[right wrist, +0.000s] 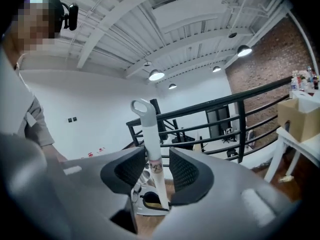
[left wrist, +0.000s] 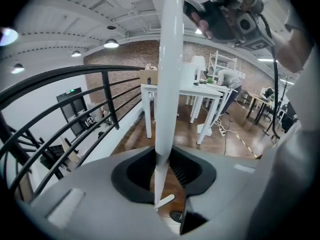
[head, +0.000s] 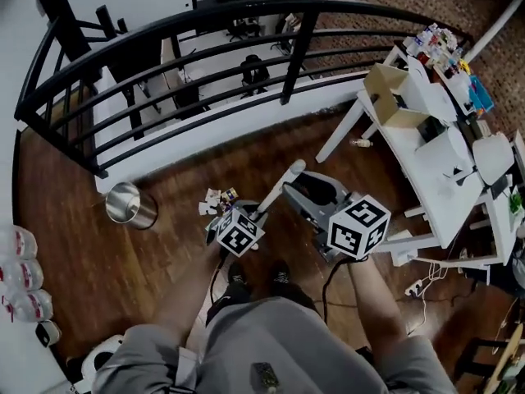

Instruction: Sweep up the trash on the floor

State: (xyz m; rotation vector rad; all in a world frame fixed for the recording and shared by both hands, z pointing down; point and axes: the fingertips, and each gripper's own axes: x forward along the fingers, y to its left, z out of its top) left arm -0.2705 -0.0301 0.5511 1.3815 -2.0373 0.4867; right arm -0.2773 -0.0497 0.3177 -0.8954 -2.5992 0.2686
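A long white handle (head: 279, 189) slants over the wooden floor in front of the person's feet. My left gripper (head: 250, 217) is at its lower part; in the left gripper view the handle (left wrist: 167, 84) fills the gap between the dark pads of the left gripper (left wrist: 164, 171), shut on it. My right gripper (head: 297, 191) is at the upper end. In the right gripper view the looped handle (right wrist: 147, 134) stands between the right gripper's (right wrist: 157, 169) pads with a gap beside it, open. Its white pan base (right wrist: 150, 202) rests below. Scraps of trash (head: 215, 199) lie just beyond.
A shiny metal bin (head: 130, 206) stands on the floor at the left. A black railing (head: 205, 23) curves across the back. A cluttered white table (head: 426, 154) with a cardboard box (head: 390, 93) is at the right, and a power strip (head: 414, 287) lies under it.
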